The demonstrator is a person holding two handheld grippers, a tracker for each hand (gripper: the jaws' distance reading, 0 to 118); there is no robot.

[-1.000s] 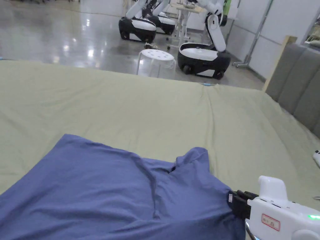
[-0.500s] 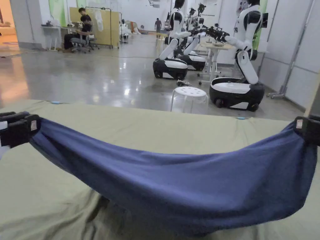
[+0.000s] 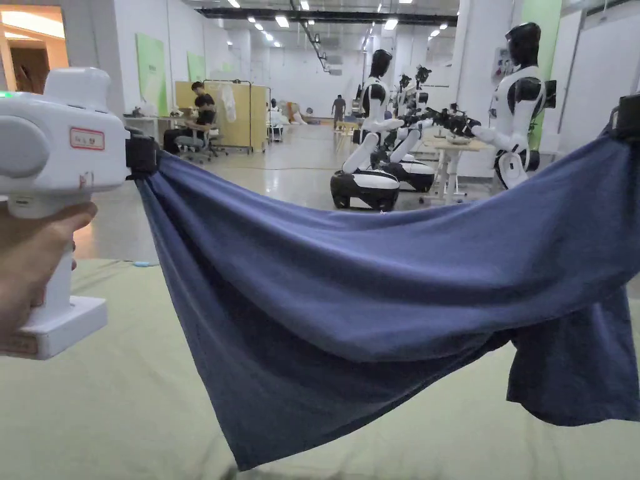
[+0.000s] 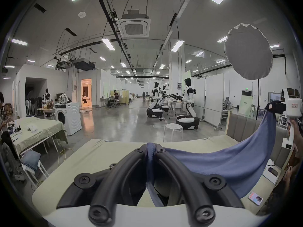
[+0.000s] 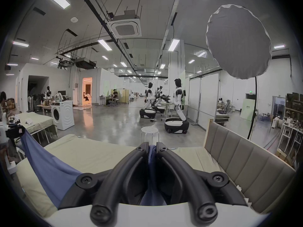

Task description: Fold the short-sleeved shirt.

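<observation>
While the blue short-sleeved shirt (image 3: 375, 294) hangs in a sagging swag between the two grippers, its lower edge trails down toward the pale green bed sheet (image 3: 94, 412) beneath them. Both jaws of the left gripper (image 4: 151, 147) pinch one bunched corner; the right gripper (image 5: 152, 146) likewise clamps cloth between its pressed-together jaws. To lay it out well, I judge the grippers should draw apart until the sag tightens, then lower together so the shirt lands flat, without twists, on the sheet ahead of them.
</observation>
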